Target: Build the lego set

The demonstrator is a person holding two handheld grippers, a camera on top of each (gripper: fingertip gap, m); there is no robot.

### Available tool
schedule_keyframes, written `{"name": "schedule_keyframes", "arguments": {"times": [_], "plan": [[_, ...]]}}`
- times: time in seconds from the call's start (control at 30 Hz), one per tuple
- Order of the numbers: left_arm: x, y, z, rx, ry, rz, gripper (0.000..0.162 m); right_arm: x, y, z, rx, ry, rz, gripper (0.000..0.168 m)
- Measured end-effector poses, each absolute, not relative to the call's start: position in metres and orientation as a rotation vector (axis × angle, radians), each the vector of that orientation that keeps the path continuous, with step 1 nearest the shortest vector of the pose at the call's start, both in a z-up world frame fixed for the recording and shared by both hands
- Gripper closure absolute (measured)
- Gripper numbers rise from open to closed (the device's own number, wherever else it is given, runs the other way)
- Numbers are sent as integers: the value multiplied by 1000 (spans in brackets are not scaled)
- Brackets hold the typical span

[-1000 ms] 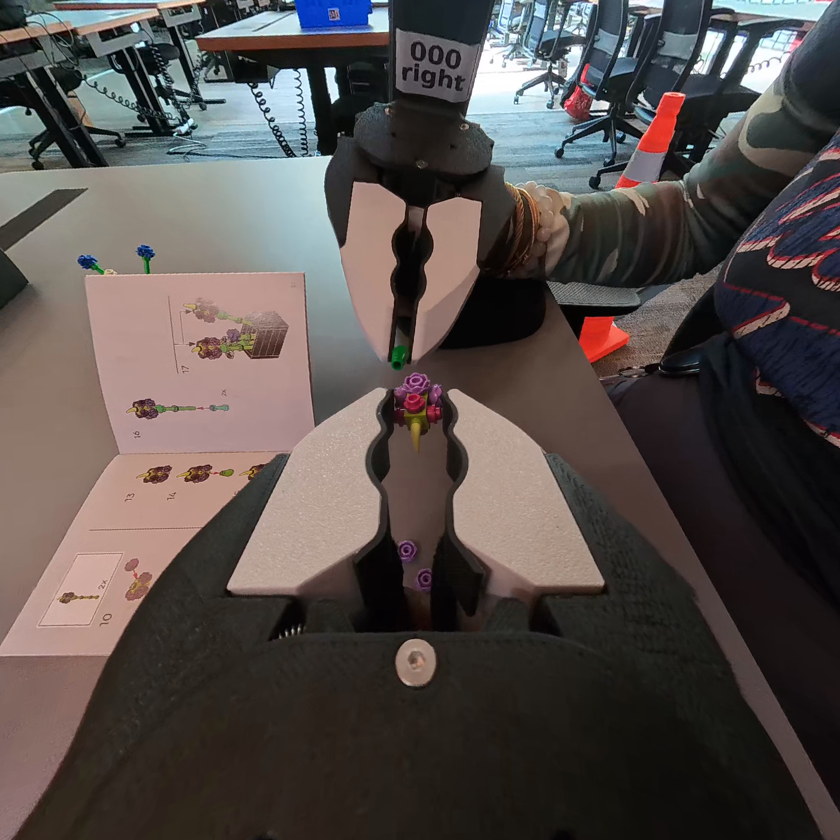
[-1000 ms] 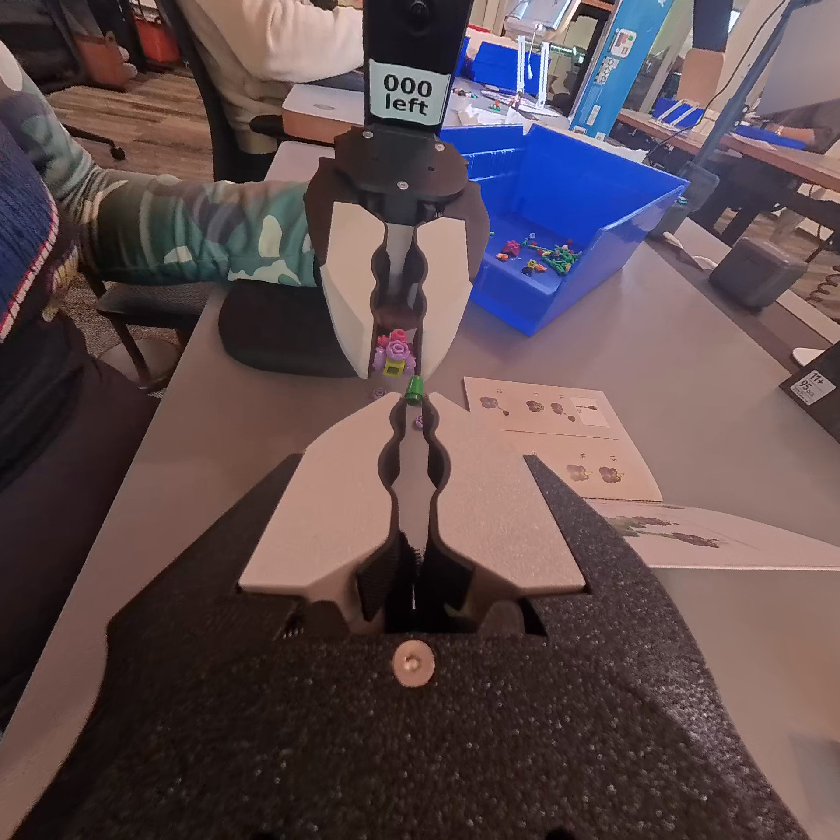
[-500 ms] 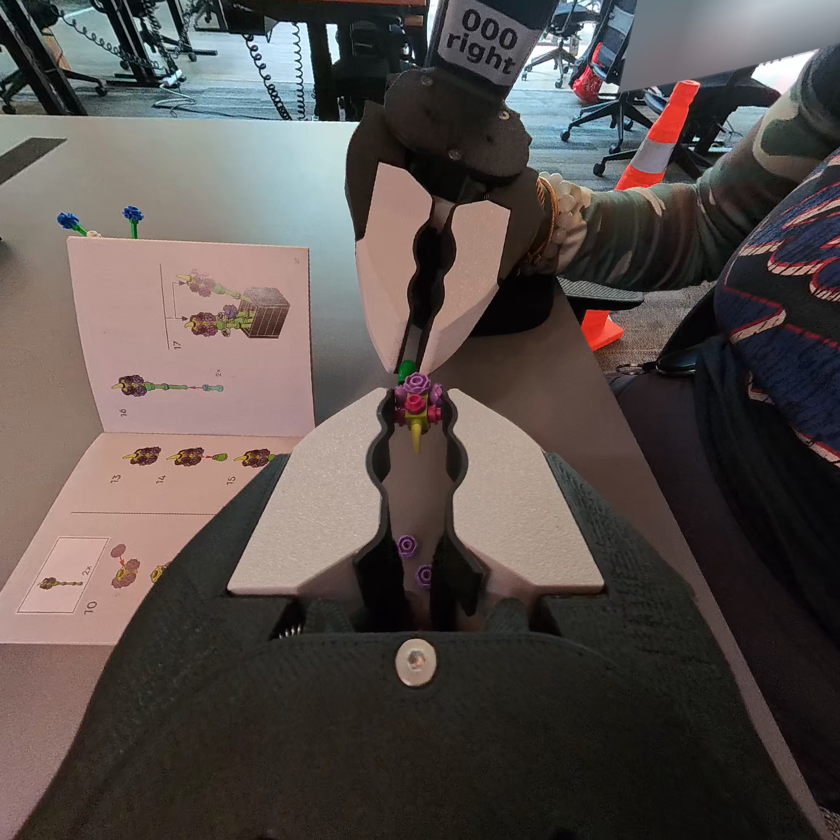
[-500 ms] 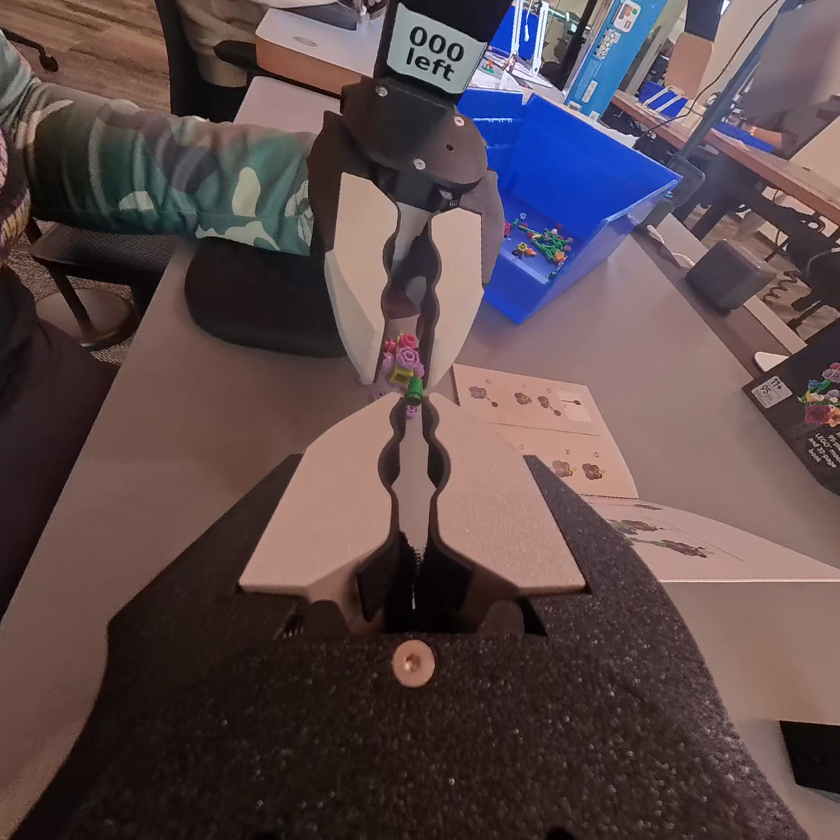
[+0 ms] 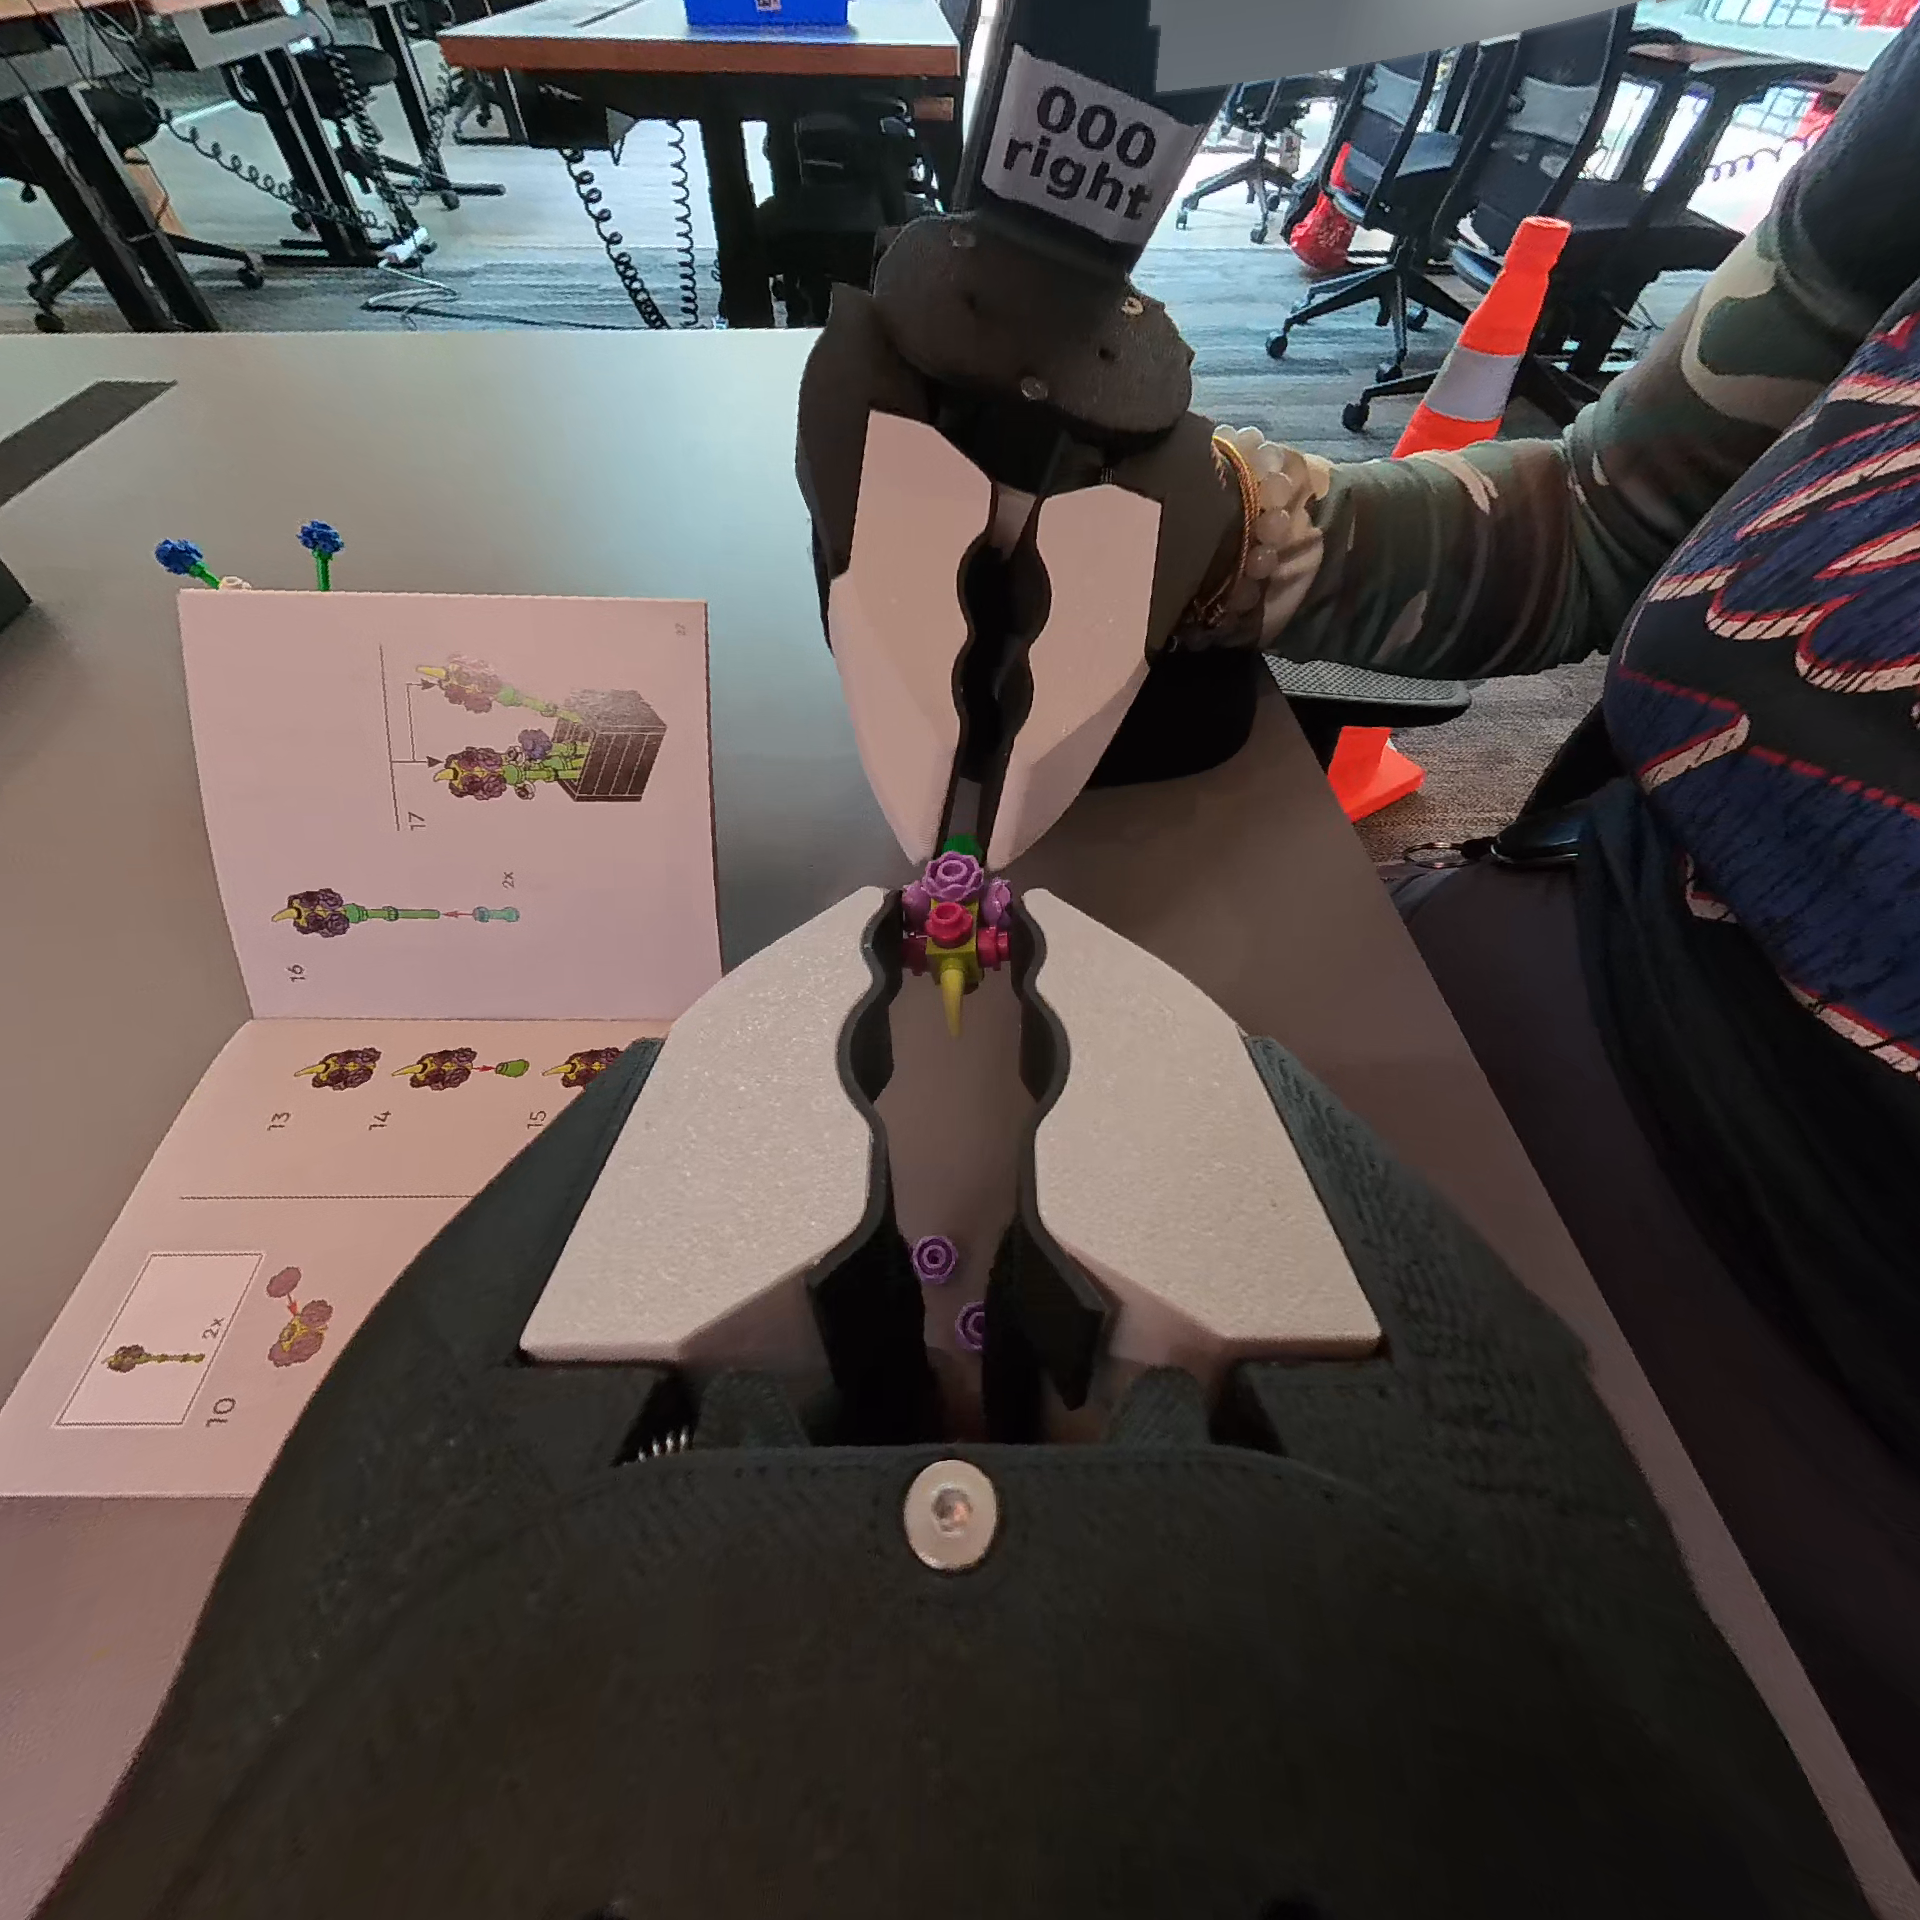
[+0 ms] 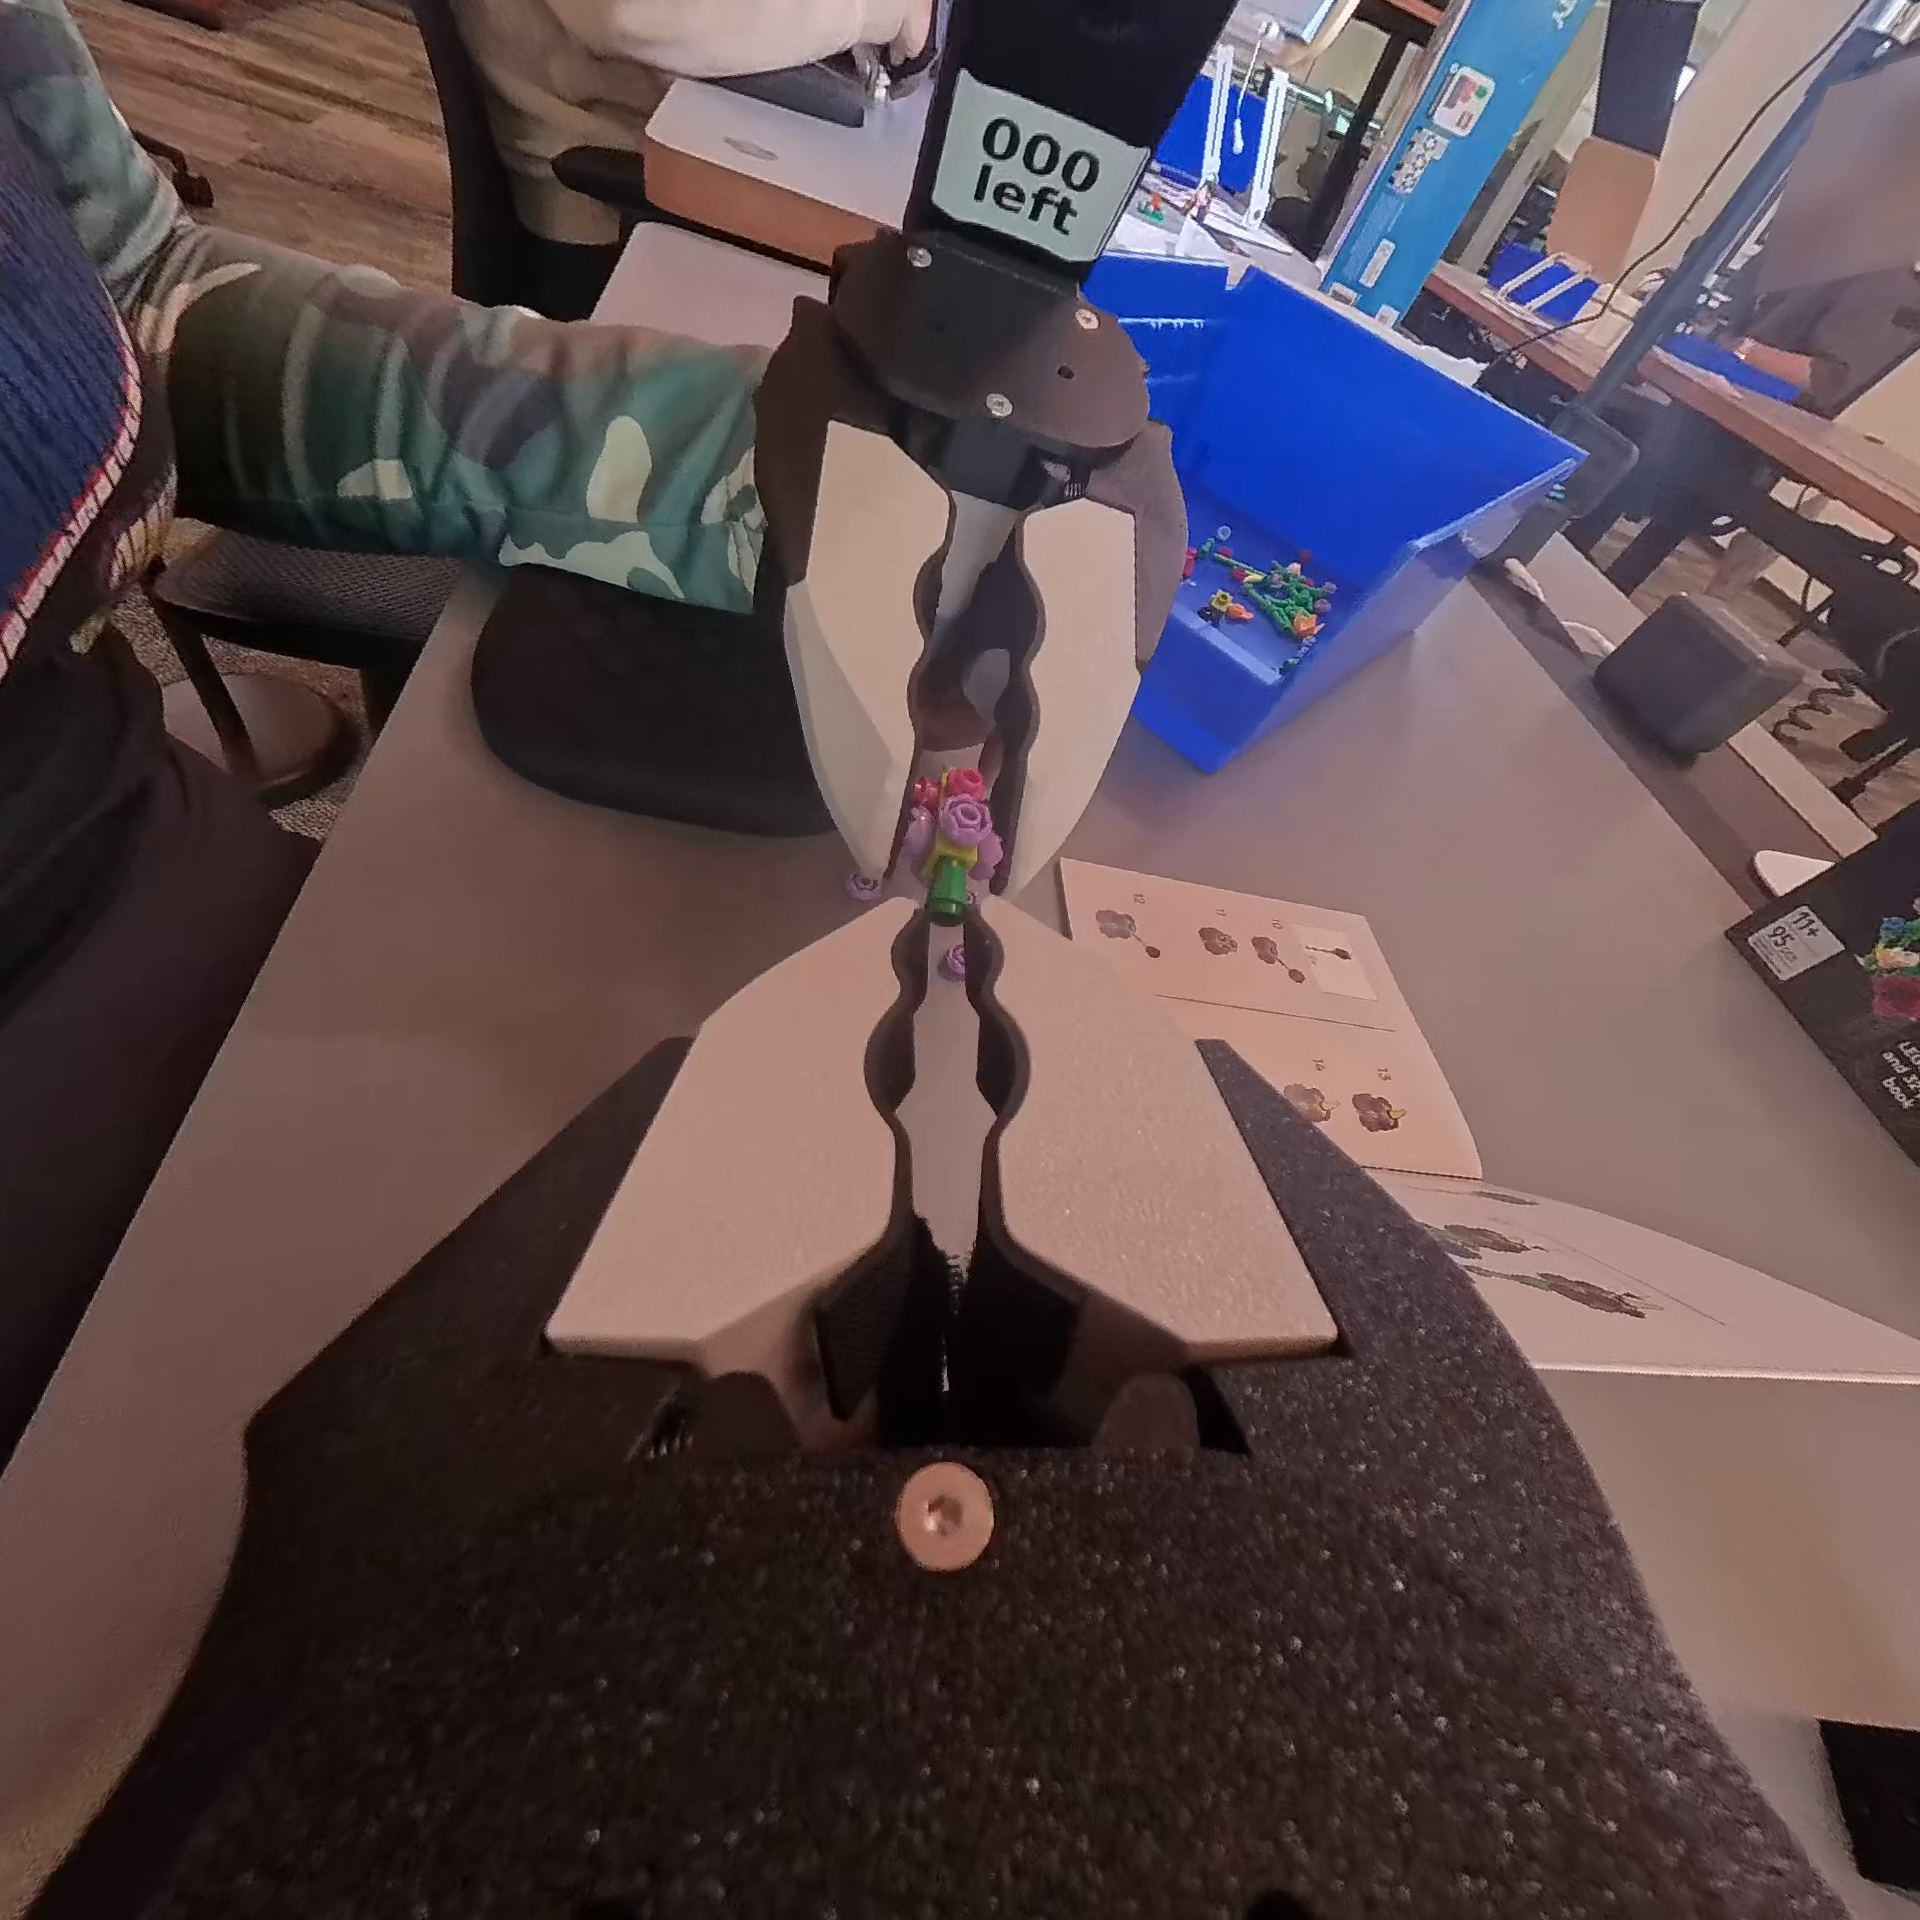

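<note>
The small flower cluster of purple and magenta plastic pieces with a yellow-green pointed tip (image 5: 951, 930) is above the grey table (image 5: 468, 457), clamped between the fingertips of the left gripper (image 5: 954, 914). The short green plastic stem piece (image 6: 945, 891) is pinched at the very tip of the right gripper (image 6: 943, 912), whose fingers are nearly together around it. The two grippers face each other tip to tip, and the green piece touches the underside of the cluster, or is very near it; I cannot tell if it is already pushed in.

I think the risk is here: both pieces are held only by the fingertips, so a push that is a little off-axis could turn the cluster in the grip, or make the green piece slip out and fall. The small petals may also come off under pressure. Two loose purple round flower studs (image 5: 933, 1257) lie on the table below.

Near them lies the open paper instruction booklet (image 5: 447, 790), and behind it stand two blue flowers on green stems (image 5: 317, 551). Farther away, the blue plastic bin (image 6: 1340, 488) holds a small pile of mixed coloured pieces (image 6: 1273, 603), mostly green.
</note>
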State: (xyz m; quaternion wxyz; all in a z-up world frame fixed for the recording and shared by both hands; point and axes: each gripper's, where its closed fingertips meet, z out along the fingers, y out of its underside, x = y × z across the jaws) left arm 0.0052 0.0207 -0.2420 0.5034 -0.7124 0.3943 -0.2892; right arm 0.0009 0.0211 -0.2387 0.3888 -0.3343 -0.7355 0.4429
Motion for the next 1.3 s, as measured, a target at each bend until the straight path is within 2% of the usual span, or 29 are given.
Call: {"name": "schedule_keyframes", "arguments": {"times": [1.3], "plan": [[9,21,-257,-1794,1024,-627,142,1,26,-242,-859,-1876,1084,162]]}}
